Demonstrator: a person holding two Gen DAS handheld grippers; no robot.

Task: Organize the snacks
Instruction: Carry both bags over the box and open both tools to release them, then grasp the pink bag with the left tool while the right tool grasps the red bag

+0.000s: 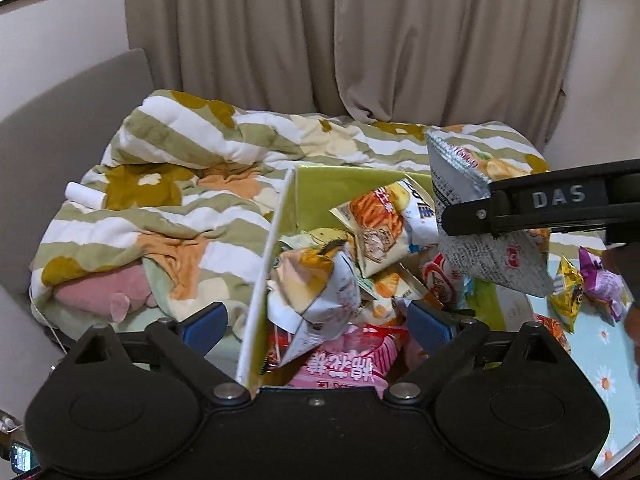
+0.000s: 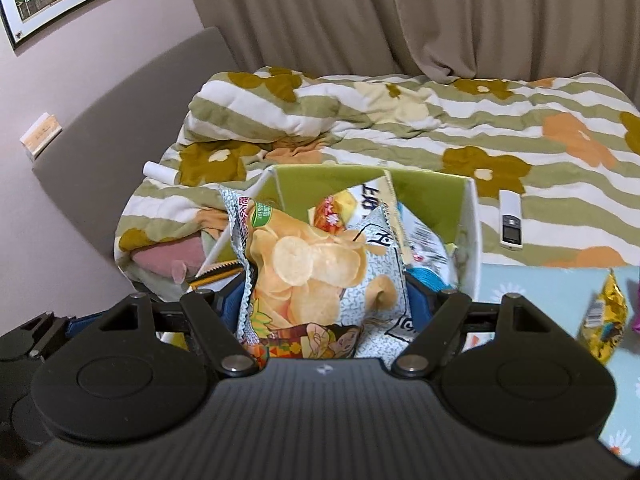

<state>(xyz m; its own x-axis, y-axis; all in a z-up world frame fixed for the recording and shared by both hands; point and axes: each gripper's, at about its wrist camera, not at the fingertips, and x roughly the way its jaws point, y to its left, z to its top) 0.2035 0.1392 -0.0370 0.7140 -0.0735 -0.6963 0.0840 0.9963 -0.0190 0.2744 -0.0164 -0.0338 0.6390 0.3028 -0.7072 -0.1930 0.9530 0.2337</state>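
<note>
A green-lined cardboard box (image 1: pixel 320 188) stands on the table, full of several snack bags. It also shows in the right wrist view (image 2: pixel 432 200). My right gripper (image 2: pixel 326 300) is shut on a potato chip bag (image 2: pixel 316 272) and holds it above the box; from the left wrist view the same bag (image 1: pixel 480 236) hangs from the black finger (image 1: pixel 532 208) over the box's right side. My left gripper (image 1: pixel 316 320) is open, its blue pads either side of the box's left wall (image 1: pixel 260 292), above a white bag (image 1: pixel 316 300) and a pink bag (image 1: pixel 344 368).
A gold snack bag (image 1: pixel 566 292) and a purple one (image 1: pixel 604 280) lie on the blue flowered tablecloth (image 1: pixel 600 360) at the right. Behind the box is a bed with a striped flowered quilt (image 2: pixel 400 120), a white remote (image 2: pixel 511 220) and a pink plush (image 1: pixel 100 296).
</note>
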